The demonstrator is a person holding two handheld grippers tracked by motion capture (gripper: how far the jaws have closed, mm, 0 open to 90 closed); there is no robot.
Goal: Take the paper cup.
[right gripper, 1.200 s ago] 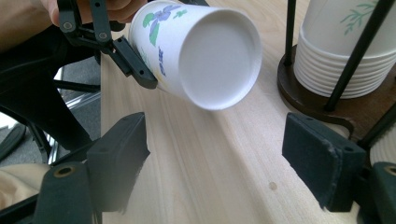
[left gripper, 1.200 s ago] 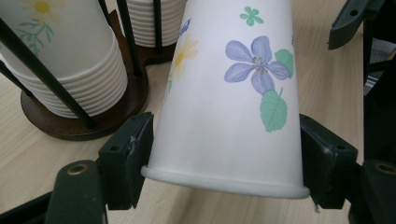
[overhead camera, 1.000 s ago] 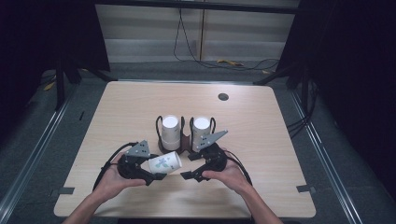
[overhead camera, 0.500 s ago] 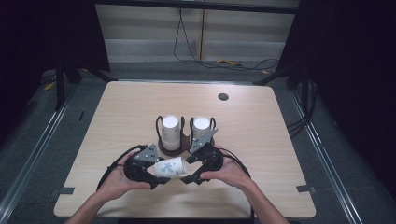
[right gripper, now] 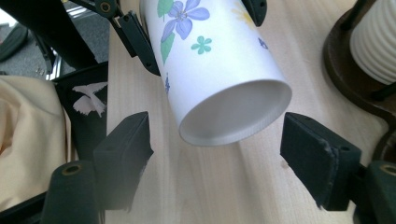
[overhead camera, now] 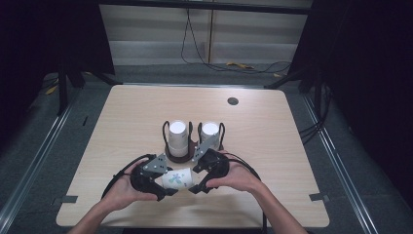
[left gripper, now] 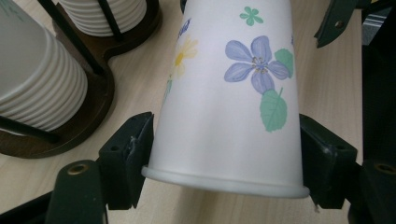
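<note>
A white paper cup (overhead camera: 176, 179) printed with flowers lies on its side in the air just above the table's near part. My left gripper (overhead camera: 165, 182) is shut on it close to its rolled rim; in the left gripper view both black pads (left gripper: 128, 149) press the cup (left gripper: 229, 102) from either side. My right gripper (overhead camera: 195, 183) is at the cup's other end, open. In the right gripper view that end of the cup (right gripper: 233, 109) points between the wide-apart jaws of the right gripper (right gripper: 219, 144) and touches neither pad.
A dark wooden stand (overhead camera: 178, 155) just beyond the grippers holds two upright stacks of white cups (overhead camera: 178, 134) (overhead camera: 210, 132) inside black wire posts. A round grommet (overhead camera: 233, 101) sits at the table's far right. The near table edge (overhead camera: 195, 225) runs under the forearms.
Both hands and the cup have drawn back a little from the stand toward the near edge. The cup has stayed in the left gripper.
</note>
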